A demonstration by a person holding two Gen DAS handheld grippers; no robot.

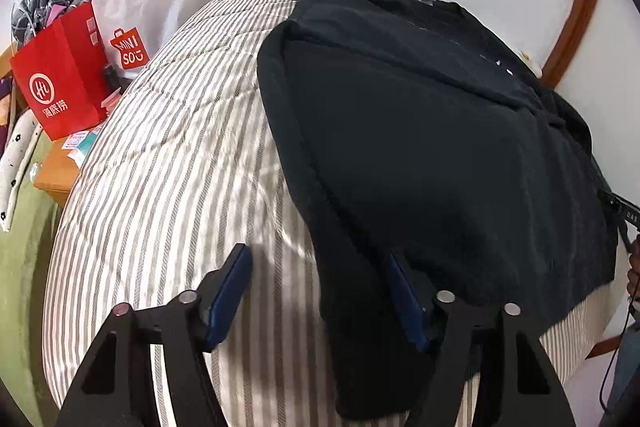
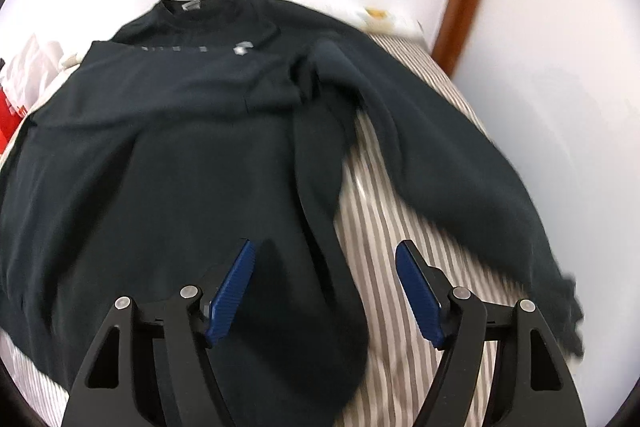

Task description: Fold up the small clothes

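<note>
The dark sweatshirt point(image 2: 168, 155) is lying across the striped bed point(image 1: 168, 155), filling mid-frame. Both tongs — left gripper point(image 1: 320, 291), right gripper point(image 2: 326, 287) — are hanging open, gripping nothing; next, pinch the loose sleeve point(image 2: 460, 163) at right and fold it inward flat.

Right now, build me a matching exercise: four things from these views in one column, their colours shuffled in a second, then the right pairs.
Things:
1. Sweatshirt
2. Bedcover
3. Paper bag
4. Tool pads

Colours:
A. Red with white print
B. Blue
C. Dark, near black
D. White and grey-brown stripes

Pairs: 1-C, 2-D, 3-A, 4-B
</note>
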